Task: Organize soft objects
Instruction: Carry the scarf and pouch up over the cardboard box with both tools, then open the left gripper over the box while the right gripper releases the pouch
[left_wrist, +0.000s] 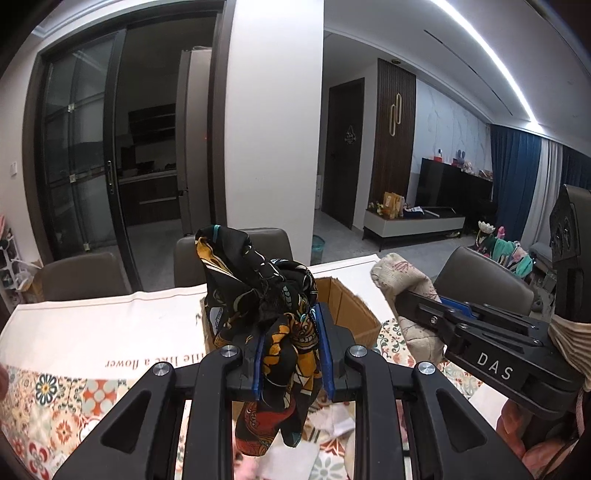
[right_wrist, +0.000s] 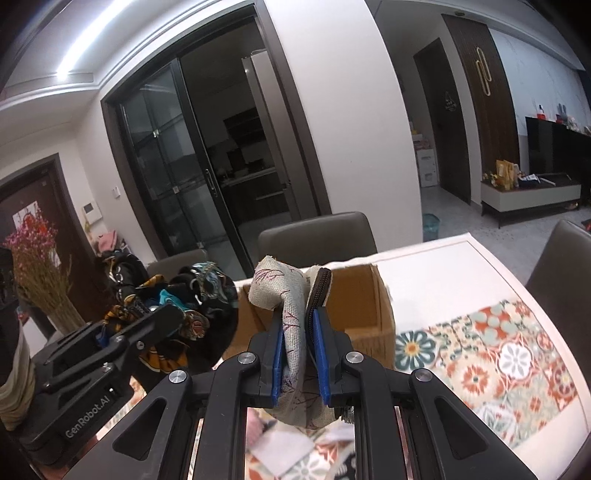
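Left claw (left_wrist: 290, 345) grips the patterned scarf (left_wrist: 258, 288), right claw (right_wrist: 298, 354) the beige pouch (right_wrist: 291, 325); release both squarely above the far cardboard box (right_wrist: 365, 314).

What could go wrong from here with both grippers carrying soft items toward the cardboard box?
1. The black patterned scarf hangs in loose folds below the left gripper; a trailing end could snag on the cardboard box rim.
2. The beige zip pouch is pinched only partway by the right gripper and might slip.
3. The grippers are close together and could collide over the box.
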